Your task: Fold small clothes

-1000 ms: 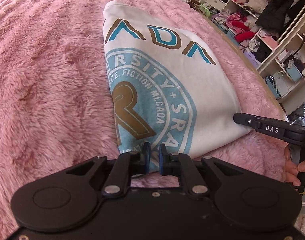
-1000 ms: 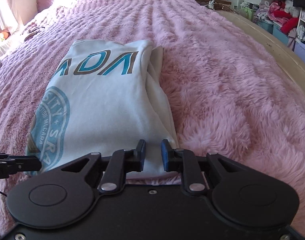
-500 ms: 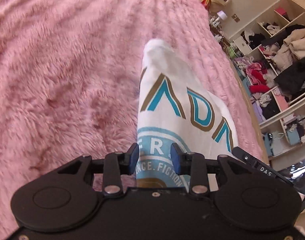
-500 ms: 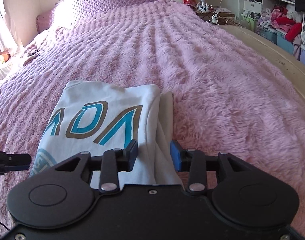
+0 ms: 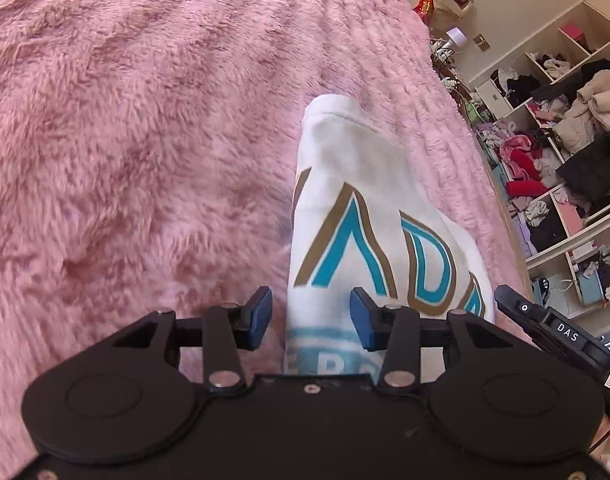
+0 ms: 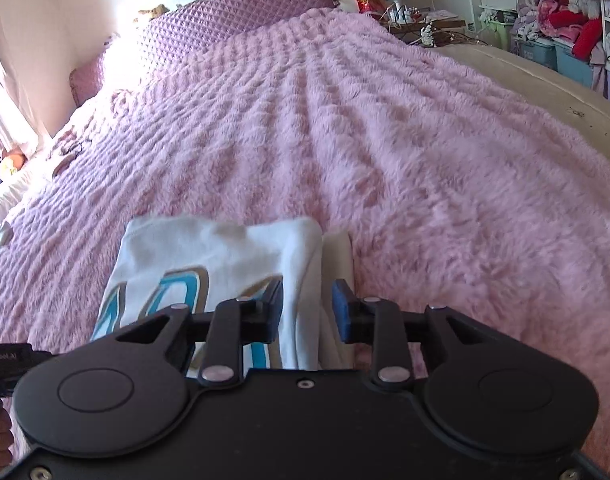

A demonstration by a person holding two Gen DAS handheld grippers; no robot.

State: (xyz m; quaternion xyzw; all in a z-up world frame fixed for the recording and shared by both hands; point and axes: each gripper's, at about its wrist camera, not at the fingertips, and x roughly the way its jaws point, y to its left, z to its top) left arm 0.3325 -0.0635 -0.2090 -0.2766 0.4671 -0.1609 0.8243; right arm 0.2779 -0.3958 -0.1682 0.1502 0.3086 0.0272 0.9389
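Observation:
A white folded shirt [image 5: 357,184] with teal and gold letters lies flat on the pink fluffy blanket [image 5: 145,120]. My left gripper [image 5: 311,318] hovers over the shirt's left edge; its jaws are opening, the cloth edge lies between them, and the pads do not press it. In the right wrist view the shirt [image 6: 209,248] shows its folded right edge with an under layer sticking out. My right gripper [image 6: 309,312] straddles that edge; its jaws are closing, with gaps still visible beside the pads. One right gripper finger, marked DAS [image 5: 545,320], reaches in beside the shirt's right side.
The blanket [image 6: 385,140] stretches far ahead to purple quilted pillows [image 6: 233,12]. A cream bed frame edge [image 6: 545,80] runs along the right. Beyond it stand open shelves stuffed with clothes [image 5: 565,140] and a cluttered nightstand [image 6: 425,24].
Both grippers slid forward along the shirt from its near hem toward the lettered far end. The left jaws went from nearly shut to wide apart; the right jaws widened, then narrowed slightly.

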